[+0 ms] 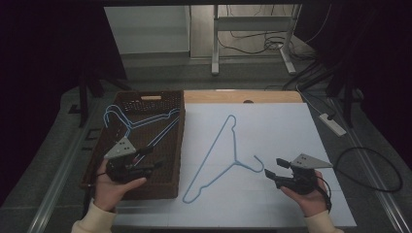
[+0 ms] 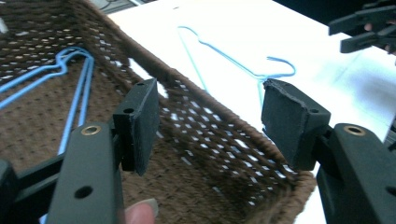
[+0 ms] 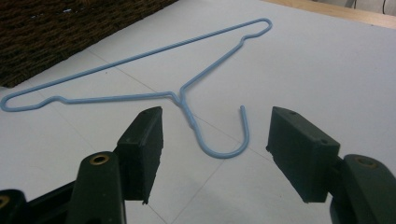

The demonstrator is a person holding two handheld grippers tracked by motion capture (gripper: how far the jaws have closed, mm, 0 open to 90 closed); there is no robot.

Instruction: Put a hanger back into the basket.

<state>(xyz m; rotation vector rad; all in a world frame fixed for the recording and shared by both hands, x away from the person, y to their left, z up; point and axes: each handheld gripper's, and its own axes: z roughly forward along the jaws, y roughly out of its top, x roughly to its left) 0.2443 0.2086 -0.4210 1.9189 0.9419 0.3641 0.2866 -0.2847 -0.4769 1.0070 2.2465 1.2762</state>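
Note:
A light blue wire hanger [image 1: 223,155] [image 3: 154,84] lies flat on the white table top [image 1: 272,126], its hook pointing toward my right gripper [image 1: 274,171] [image 3: 215,154]. That gripper is open, just short of the hook, with nothing between its jaws. The brown woven basket [image 1: 172,145] [image 2: 224,135] at the left holds other blue hangers [image 1: 131,124] [image 2: 70,79]. My left gripper [image 1: 151,158] [image 2: 210,121] is open over the basket's near right part and holds nothing. The left gripper view shows the table hanger [image 2: 233,60] beyond the basket wall.
Behind the white sheet runs a wooden table edge [image 1: 243,96]. A white power strip [image 1: 332,123] and cables lie on the floor at the right. A metal frame leg [image 1: 214,43] stands at the back. The white sheet has free room right of the hanger.

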